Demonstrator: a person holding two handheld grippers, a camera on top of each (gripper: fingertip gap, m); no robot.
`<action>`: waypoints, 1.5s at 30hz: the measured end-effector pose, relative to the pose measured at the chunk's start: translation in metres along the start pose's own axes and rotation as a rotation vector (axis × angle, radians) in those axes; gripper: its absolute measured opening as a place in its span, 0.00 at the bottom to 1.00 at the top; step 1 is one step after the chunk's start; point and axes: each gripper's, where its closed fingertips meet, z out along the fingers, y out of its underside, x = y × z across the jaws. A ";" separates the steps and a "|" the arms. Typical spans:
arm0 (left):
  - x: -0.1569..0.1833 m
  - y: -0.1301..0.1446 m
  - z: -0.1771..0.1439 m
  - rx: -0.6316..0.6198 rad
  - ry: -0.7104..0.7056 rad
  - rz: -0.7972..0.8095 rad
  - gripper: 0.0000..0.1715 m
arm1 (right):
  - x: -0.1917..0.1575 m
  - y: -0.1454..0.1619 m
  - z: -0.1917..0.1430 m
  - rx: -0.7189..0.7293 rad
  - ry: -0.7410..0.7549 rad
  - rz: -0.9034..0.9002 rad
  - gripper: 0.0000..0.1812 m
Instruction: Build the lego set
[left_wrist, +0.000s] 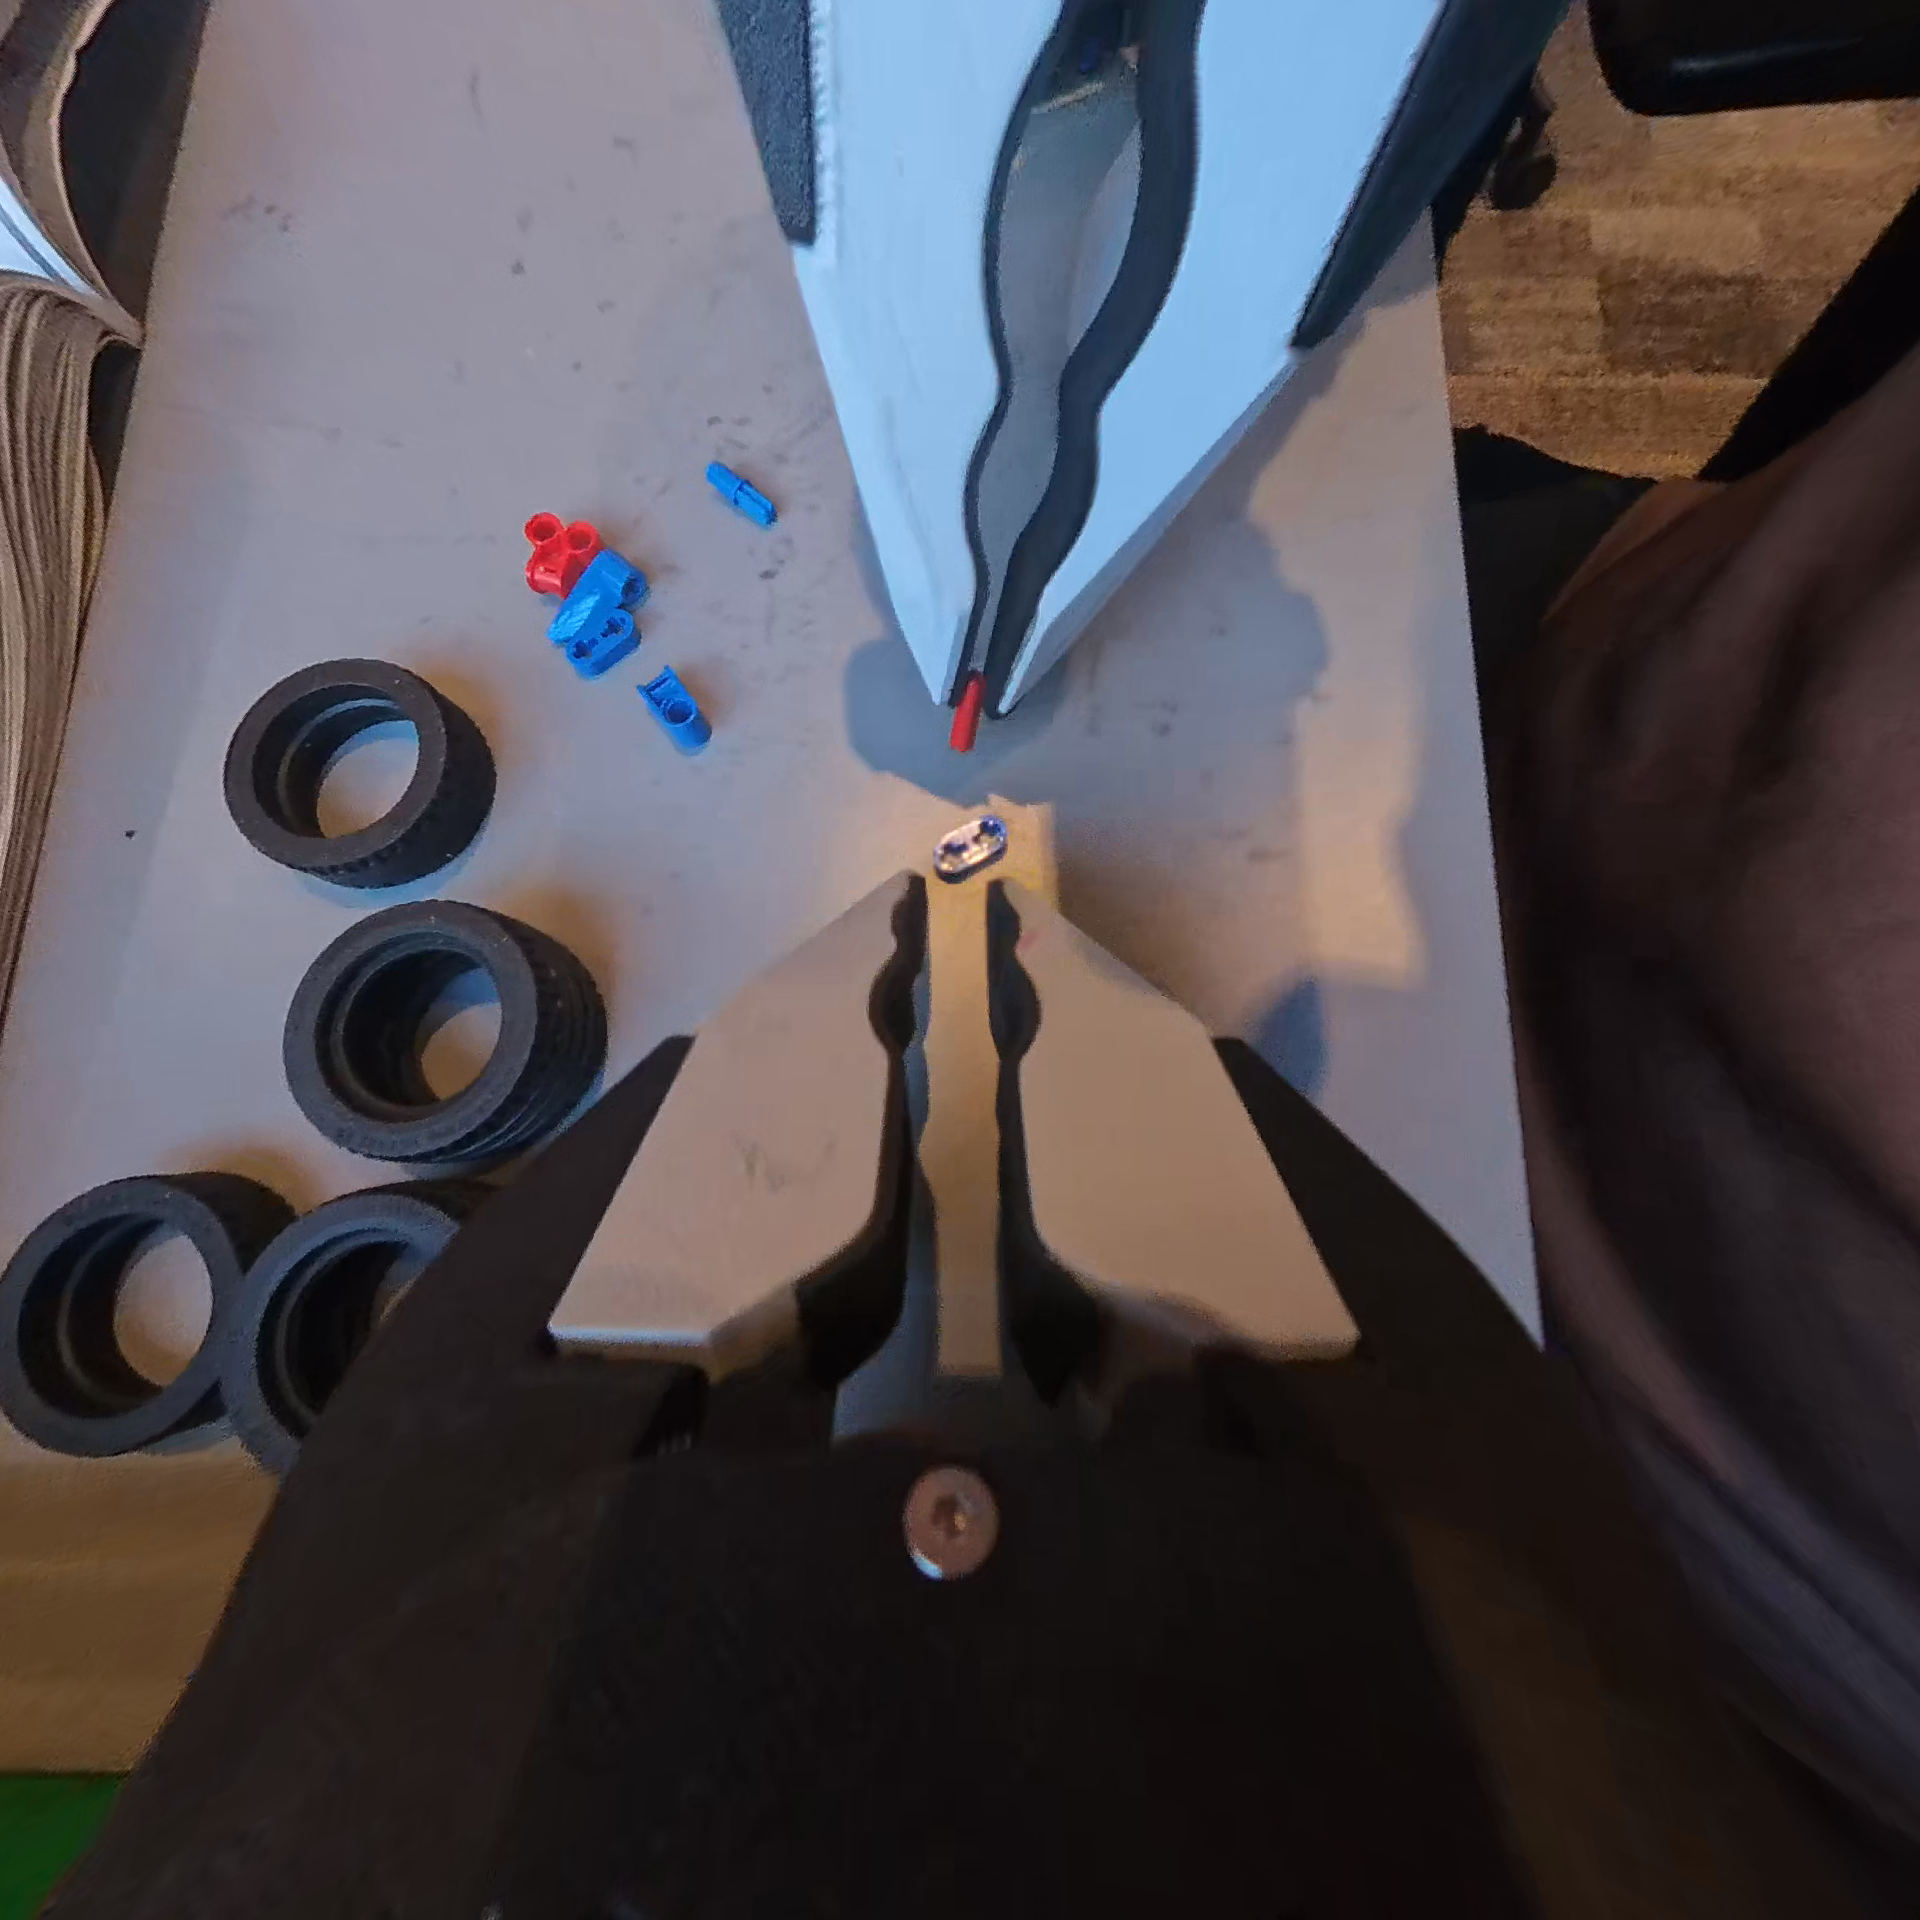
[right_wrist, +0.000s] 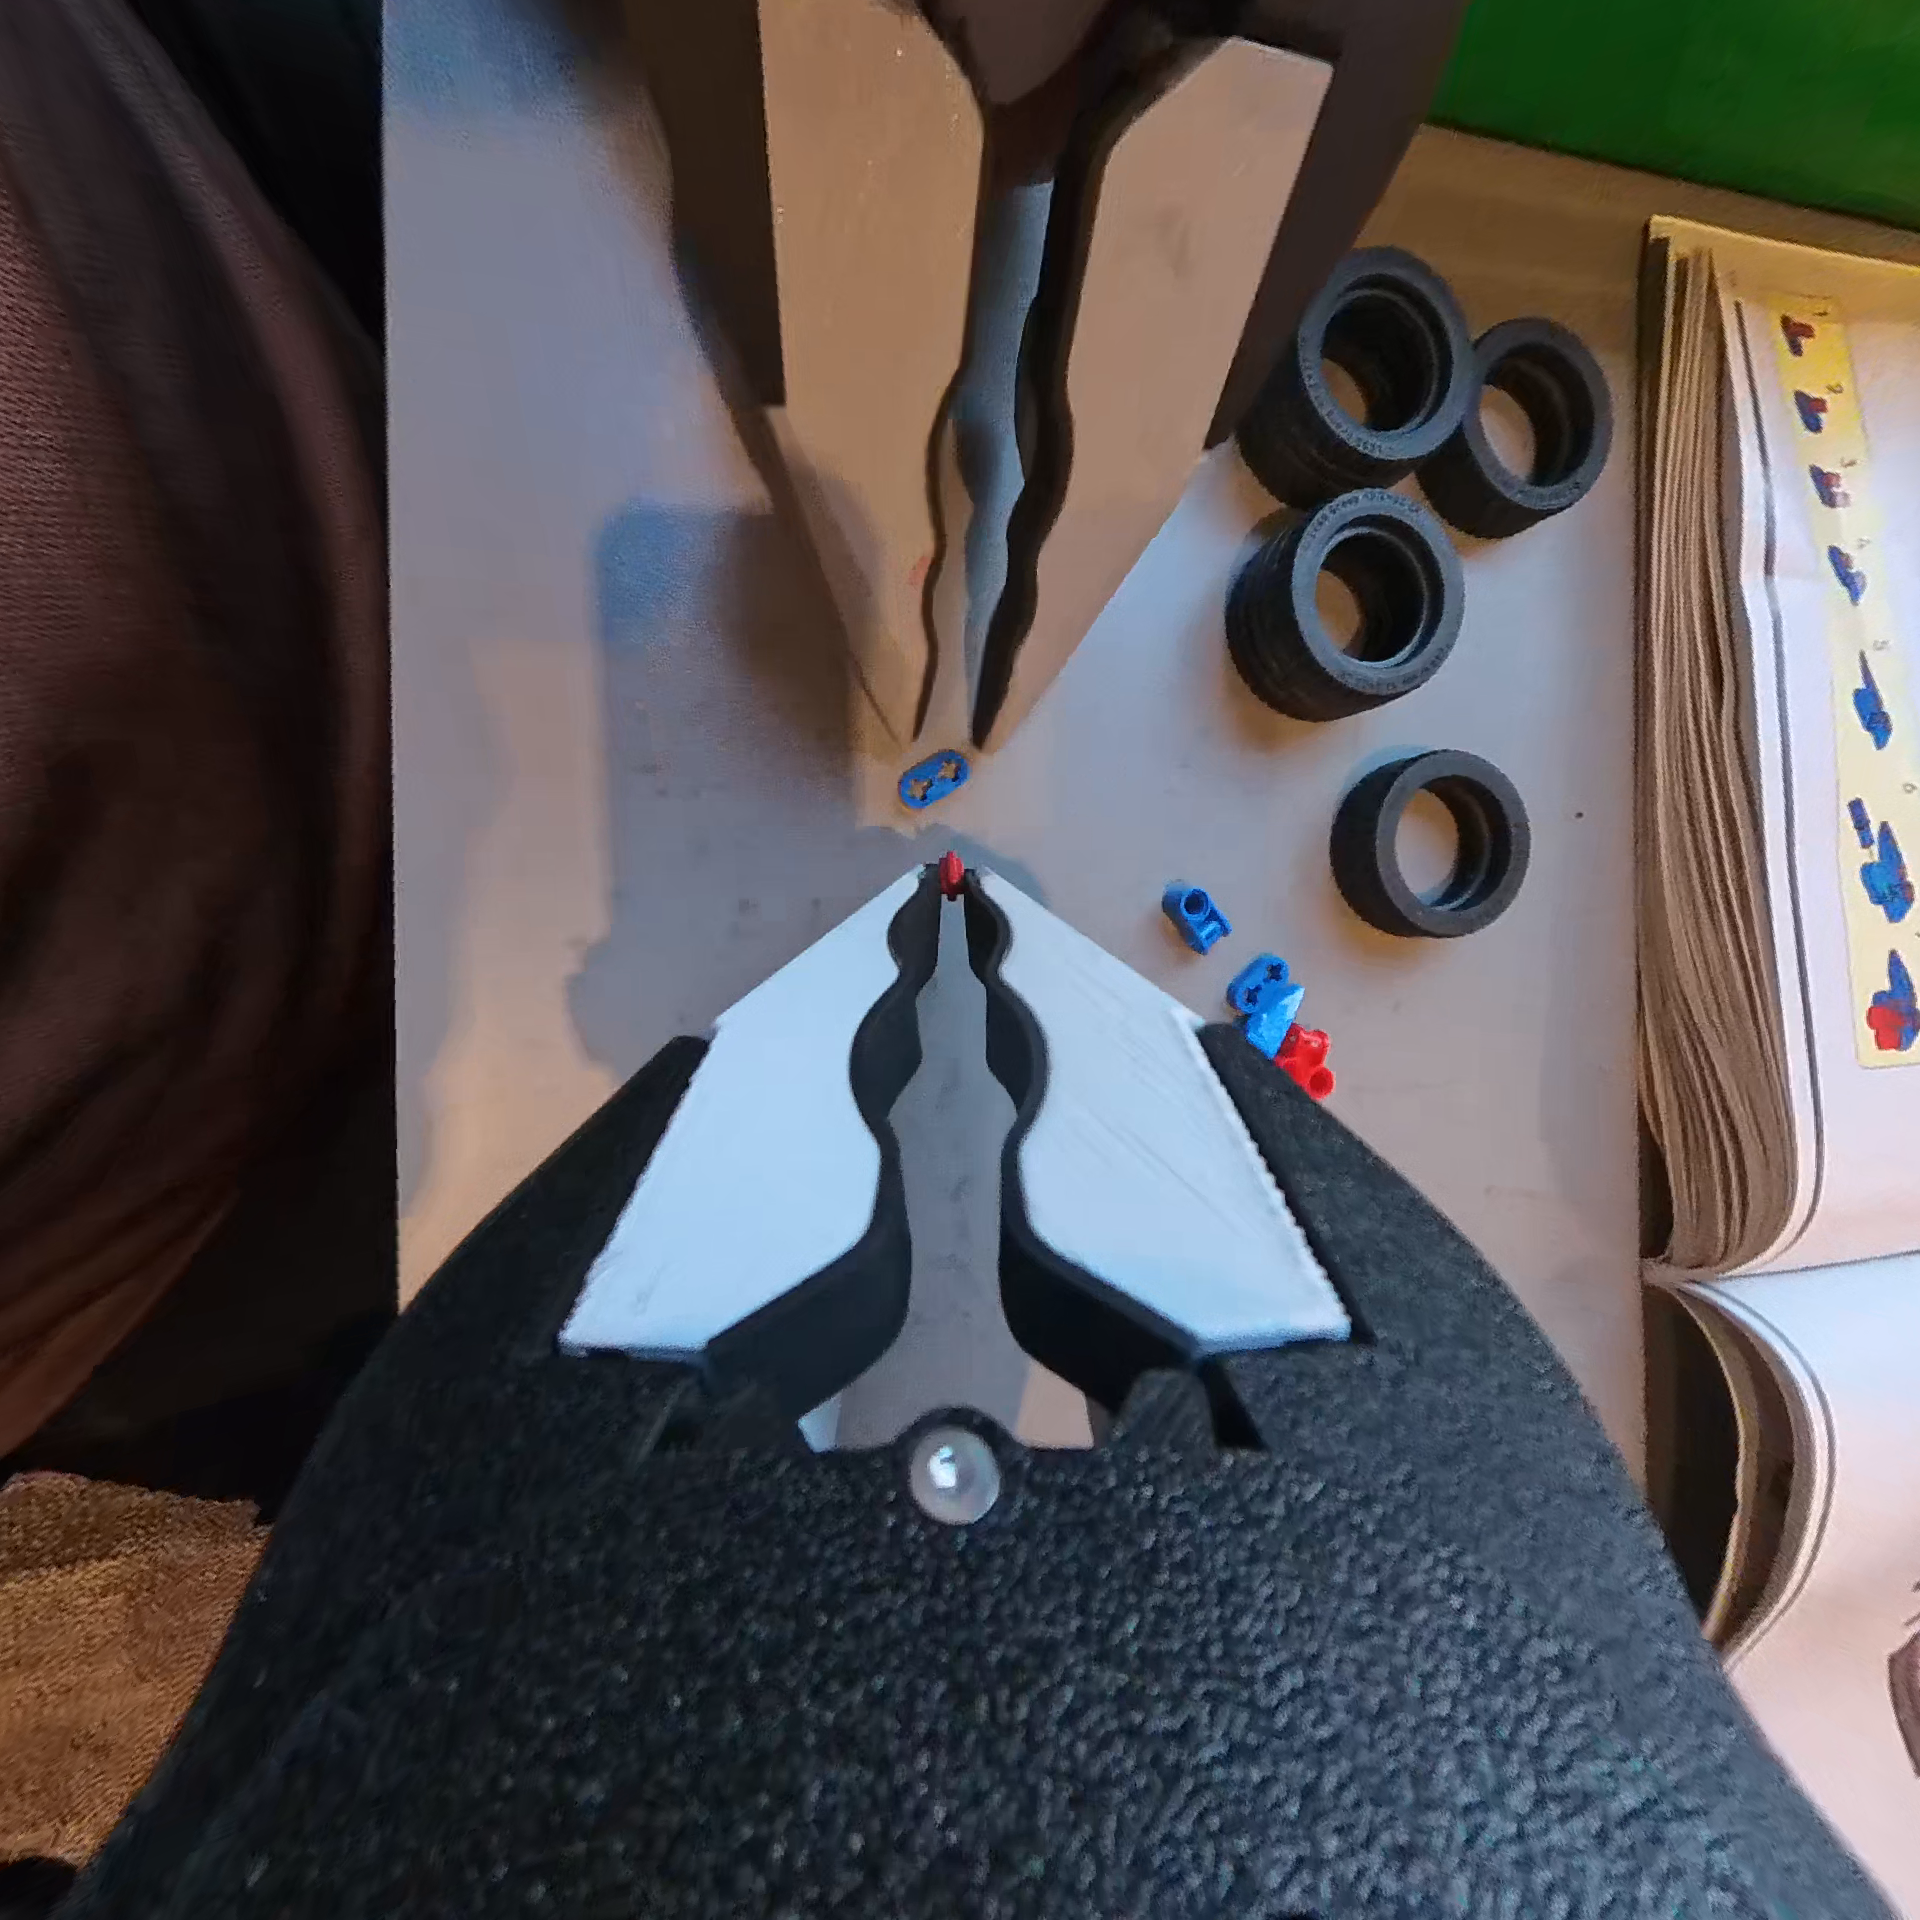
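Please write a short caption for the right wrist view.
Right gripper pinching a red pin, facing the left gripper over a blue liftarm.

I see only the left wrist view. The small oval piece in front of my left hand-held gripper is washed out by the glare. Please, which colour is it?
Observer: Right wrist view shows the small flat oval plastic piece is blue, with two cross-shaped holes.
Operator: Is the left hand-held gripper around it? The right hand-held gripper holds the small red plastic pin.
Observer: No. Its slightly open tips end just short of the piece.
Operator: What lies beyond the black rubber tyres?
Observer: An open paper instruction booklet, with a yellow strip of small pictures.
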 end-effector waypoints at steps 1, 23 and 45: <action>0.000 0.001 -0.001 -0.004 0.009 0.000 0.03 | 0.000 0.000 -0.001 0.009 0.001 0.010 0.02; 0.004 -0.006 0.007 -0.105 0.114 0.250 0.02 | -0.018 0.007 -0.011 0.103 0.021 0.134 0.02; 0.013 -0.010 0.010 -0.035 0.003 -0.054 0.11 | -0.017 0.002 -0.003 0.123 -0.029 0.310 0.02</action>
